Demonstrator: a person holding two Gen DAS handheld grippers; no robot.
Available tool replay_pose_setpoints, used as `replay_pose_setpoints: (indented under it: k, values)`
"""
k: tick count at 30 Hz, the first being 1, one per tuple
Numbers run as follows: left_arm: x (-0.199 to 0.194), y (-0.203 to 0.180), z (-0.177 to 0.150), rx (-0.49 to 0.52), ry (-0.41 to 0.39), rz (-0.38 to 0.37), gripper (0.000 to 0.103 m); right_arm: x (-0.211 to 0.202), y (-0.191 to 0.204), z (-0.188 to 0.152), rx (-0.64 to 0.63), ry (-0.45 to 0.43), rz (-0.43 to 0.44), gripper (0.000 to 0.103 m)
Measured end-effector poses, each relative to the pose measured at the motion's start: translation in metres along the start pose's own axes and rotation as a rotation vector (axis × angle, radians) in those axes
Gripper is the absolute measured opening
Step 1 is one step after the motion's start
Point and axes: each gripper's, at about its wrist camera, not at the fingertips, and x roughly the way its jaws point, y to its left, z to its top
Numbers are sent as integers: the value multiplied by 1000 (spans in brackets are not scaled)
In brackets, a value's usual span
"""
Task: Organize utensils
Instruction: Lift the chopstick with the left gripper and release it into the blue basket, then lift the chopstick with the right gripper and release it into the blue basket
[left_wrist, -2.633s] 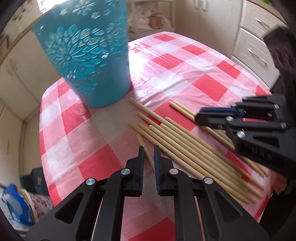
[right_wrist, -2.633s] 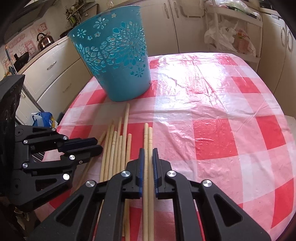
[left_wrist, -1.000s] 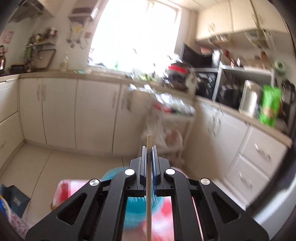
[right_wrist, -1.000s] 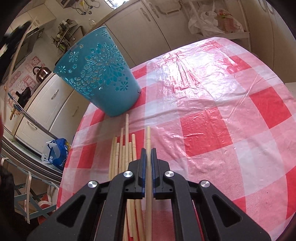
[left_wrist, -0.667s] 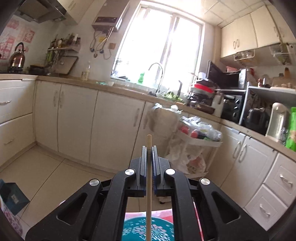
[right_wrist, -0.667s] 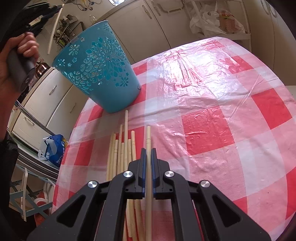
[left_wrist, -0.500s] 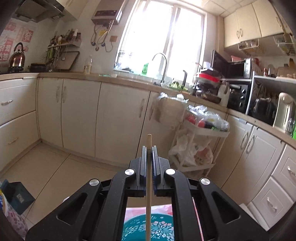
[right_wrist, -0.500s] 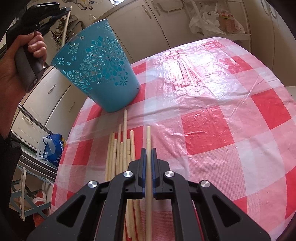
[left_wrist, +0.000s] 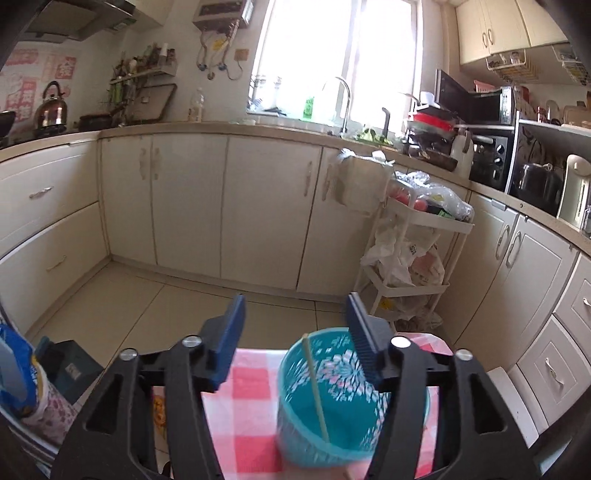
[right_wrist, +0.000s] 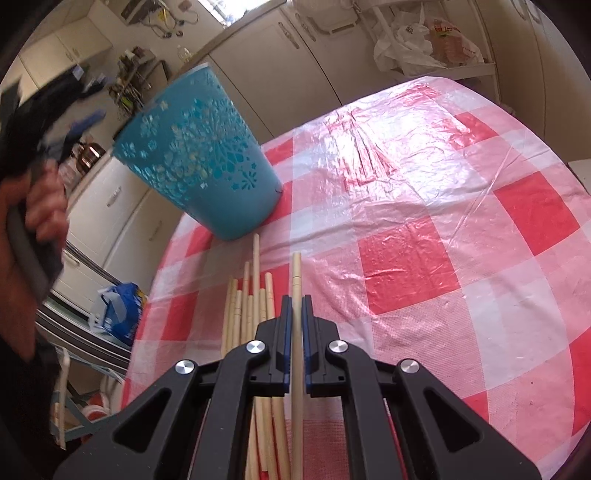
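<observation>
The right gripper (right_wrist: 293, 321) has its fingers clenched on one chopstick (right_wrist: 295, 291). At its 11 o'clock lie loose chopsticks (right_wrist: 246, 306) on the checkered surface (right_wrist: 424, 236). Beyond, the left gripper (left_wrist: 295, 332), fingers just released, hovers over the teal basket (left_wrist: 332, 435), a chopstick inside (left_wrist: 314, 384).

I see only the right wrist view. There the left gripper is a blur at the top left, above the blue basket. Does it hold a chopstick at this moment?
Observer: No. In the left wrist view the left gripper has just been opening its jaws and nothing is between them. One chopstick leans inside the blue basket, clear of both pads.
Operator: Is anything else inside the basket?
Observer: I see only that one chopstick. Its lower end rests near the basket's bottom. One finger hides part of the inside, so I cannot check that part.
</observation>
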Motion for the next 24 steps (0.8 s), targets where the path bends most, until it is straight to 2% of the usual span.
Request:
replay_pose_setpoints:
  k: [3, 5, 9, 13, 19, 21, 24]
  values:
    - [-43, 14, -25, -20, -32, 10, 76, -11, 0, 2, 8, -44, 53, 6]
    - [-63, 25, -52, -33, -17, 12, 80, -19, 4, 4, -2, -73, 79, 6]
    - [-74, 47, -116, -84, 103, -10, 80, -30, 12, 6, -17, -112, 144, 6]
    - [-65, 64, -163, -161, 215, -41, 80, -49, 28, 15, -42, -168, 200, 6]
    - [-52, 78, -189, -232, 259, -61, 80, -76, 64, 61, -82, -270, 264, 6]
    - [-53, 79, -192, -242, 243, -62, 82, -76, 87, 87, -118, -306, 276, 6]
    - [-49, 79, -195, -245, 266, -72, 82, -62, 120, 130, -164, -350, 271, 6]
